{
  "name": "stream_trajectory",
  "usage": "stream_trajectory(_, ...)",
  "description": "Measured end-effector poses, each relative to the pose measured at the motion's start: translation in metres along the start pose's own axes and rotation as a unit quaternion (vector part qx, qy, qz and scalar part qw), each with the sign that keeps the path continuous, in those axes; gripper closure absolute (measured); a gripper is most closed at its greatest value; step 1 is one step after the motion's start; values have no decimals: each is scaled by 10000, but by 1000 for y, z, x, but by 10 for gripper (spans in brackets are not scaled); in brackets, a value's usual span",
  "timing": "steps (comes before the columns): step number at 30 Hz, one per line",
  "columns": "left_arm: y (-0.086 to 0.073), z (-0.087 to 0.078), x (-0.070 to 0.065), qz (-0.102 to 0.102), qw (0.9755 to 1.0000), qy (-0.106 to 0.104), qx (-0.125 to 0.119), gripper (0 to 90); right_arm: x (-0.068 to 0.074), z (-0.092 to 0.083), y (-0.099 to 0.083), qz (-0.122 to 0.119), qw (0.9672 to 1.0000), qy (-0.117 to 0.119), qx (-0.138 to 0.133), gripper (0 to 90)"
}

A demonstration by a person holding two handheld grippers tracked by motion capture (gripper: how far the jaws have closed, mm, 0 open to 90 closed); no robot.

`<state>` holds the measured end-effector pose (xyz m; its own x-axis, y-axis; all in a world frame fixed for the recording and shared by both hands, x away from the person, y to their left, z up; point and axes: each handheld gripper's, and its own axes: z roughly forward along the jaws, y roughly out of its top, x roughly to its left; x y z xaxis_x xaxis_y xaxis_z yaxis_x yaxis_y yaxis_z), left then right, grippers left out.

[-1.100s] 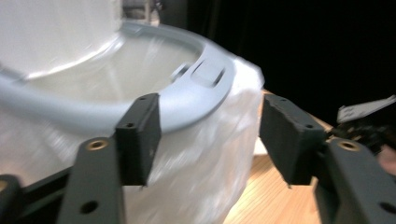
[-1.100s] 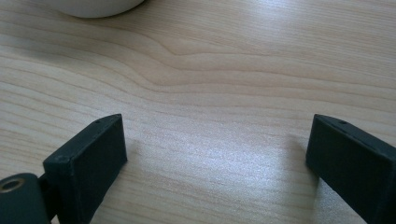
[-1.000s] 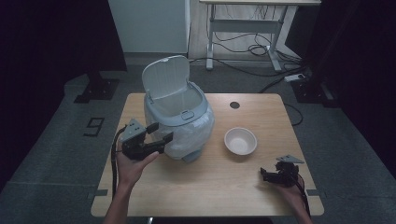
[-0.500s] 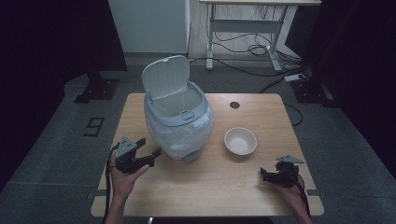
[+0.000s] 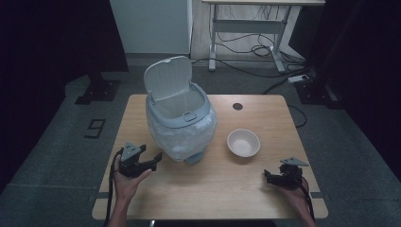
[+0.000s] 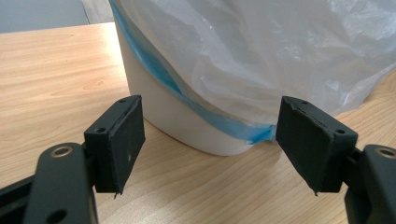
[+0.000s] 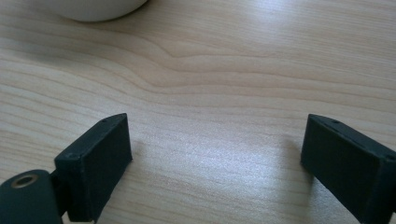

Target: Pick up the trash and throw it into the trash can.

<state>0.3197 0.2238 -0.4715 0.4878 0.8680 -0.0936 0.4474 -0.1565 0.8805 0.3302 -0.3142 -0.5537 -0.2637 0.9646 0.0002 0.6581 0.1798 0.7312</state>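
Left tool (image 5: 152, 160) has dropped from beside the bin's (image 5: 179, 127) rim to low over the tabletop (image 5: 213, 189); its jaws have just been opening, nothing between them. Likely the bag (image 6: 261, 60) is settled. Right tool (image 5: 267, 177) rests wide open, empty, near the bowl (image 5: 243, 143). The left gripper view shows the bag's hem above the bin's foot.

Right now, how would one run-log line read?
left gripper: open, low beside lined trash bin | right gripper: open, near bowl | bin lid: up
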Motion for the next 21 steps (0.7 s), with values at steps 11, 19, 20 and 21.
stream_trajectory(11,-7,2,2,-37,10000,-11,54,228,-1,-12,1,168,9992,-81,-365,116)
stream_trajectory(19,-10,5,4,-61,9999,16,148,224,-7,-30,19,379,9970,206,-642,131)
stream_trajectory(20,-10,6,5,-69,9998,10,160,223,-7,-32,20,406,9968,218,-660,131)
stream_trajectory(21,-11,6,5,-82,9998,10,161,224,-7,-34,23,404,9966,228,-674,131)
